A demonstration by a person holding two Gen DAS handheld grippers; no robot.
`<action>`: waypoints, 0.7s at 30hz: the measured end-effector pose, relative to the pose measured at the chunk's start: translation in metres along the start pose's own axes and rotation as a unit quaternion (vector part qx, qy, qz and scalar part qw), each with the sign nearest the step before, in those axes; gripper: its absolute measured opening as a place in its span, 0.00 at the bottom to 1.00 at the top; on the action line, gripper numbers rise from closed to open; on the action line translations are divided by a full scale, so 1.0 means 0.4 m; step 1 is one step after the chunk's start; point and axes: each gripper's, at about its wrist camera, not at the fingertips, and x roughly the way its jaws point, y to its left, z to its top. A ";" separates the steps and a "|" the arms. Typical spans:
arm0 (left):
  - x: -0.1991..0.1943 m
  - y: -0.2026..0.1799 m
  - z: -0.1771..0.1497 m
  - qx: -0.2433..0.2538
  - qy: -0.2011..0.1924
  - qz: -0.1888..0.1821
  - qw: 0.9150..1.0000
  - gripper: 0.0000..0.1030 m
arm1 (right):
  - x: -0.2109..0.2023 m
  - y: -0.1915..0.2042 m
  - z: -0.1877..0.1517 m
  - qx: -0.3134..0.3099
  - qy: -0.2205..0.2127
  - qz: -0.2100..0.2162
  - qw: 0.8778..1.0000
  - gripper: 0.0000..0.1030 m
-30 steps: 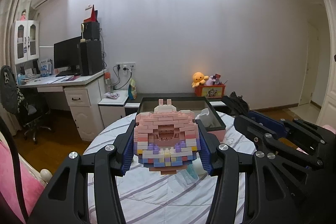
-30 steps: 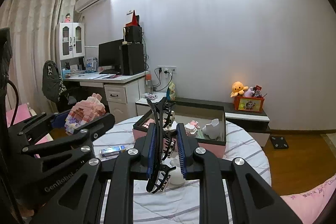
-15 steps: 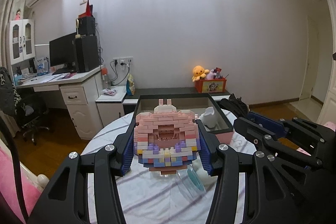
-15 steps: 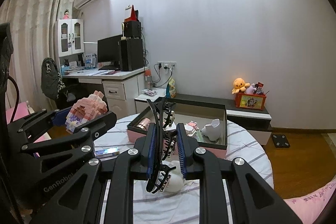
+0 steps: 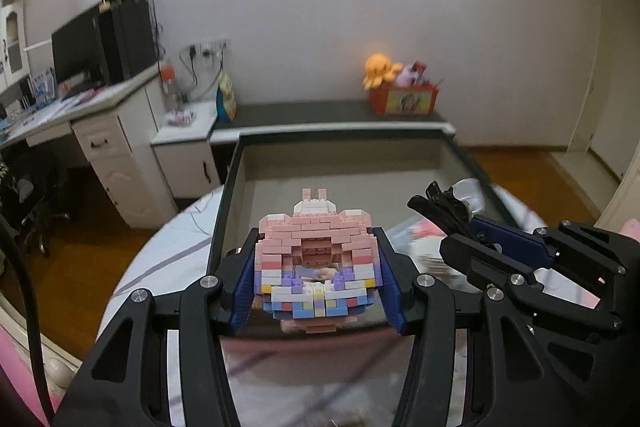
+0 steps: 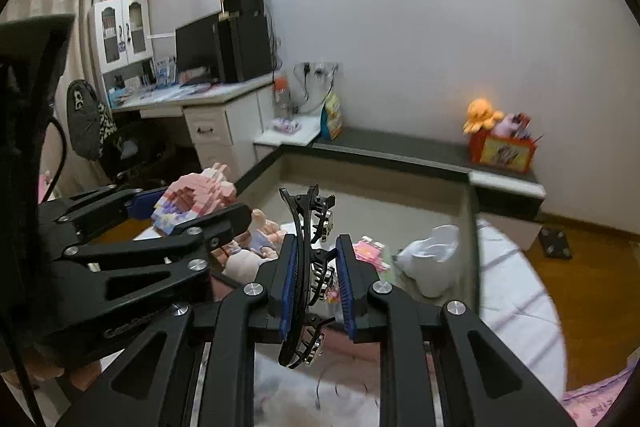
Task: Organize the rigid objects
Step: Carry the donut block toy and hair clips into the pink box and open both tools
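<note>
At the bottom centre of the left wrist view, the left gripper [image 5: 318, 281] is clamped on a pastel model built of small pink, white, lilac and blue plastic bricks [image 5: 316, 261], its blue-padded fingers [image 5: 245, 287] pressed against the model's two sides; the model hangs over the near rim of a shallow rectangular storage box with a dark rim and grey-beige inner walls [image 5: 400, 163]. To the right of it in the same frame the right gripper [image 5: 476, 227] reaches in from the right edge, holding a black plastic hair claw clip with toothed edges [image 5: 440, 203] over the box. In the right wrist view this clip [image 6: 310, 267] stands on edge at lower centre, pinched narrowly between the blue pads. Just beyond the clip, inside the box, lie pale pink doll-like figures [image 6: 248, 251] at centre left, a small pink and white piece [image 6: 370, 251] in the middle and a white crumpled-looking object [image 6: 434, 259] to the right; what these are exactly is too blurred to tell. The box sits on a round counter covered with a white cloth with grey-purple stripes [image 6: 516, 299]. Further back, at right, a red box with an orange plush octopus [image 6: 482, 113] on it rests on a low dark shelf [image 6: 400, 147], and a white desk carrying a black monitor [image 6: 198, 49] fills the upper left.
</note>
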 end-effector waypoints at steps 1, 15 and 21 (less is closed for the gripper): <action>0.022 0.004 0.001 0.000 0.008 0.002 1.000 0.51 | 0.030 -0.006 -0.002 0.001 0.010 0.004 1.000 0.19; -0.021 0.060 -0.012 -0.030 -0.008 0.041 0.999 0.88 | 0.051 -0.023 -0.004 0.011 0.018 -0.027 0.999 0.77; -0.225 0.040 -0.046 -0.033 -0.072 0.048 0.996 0.93 | -0.117 -0.002 -0.010 0.014 -0.038 -0.038 0.998 0.92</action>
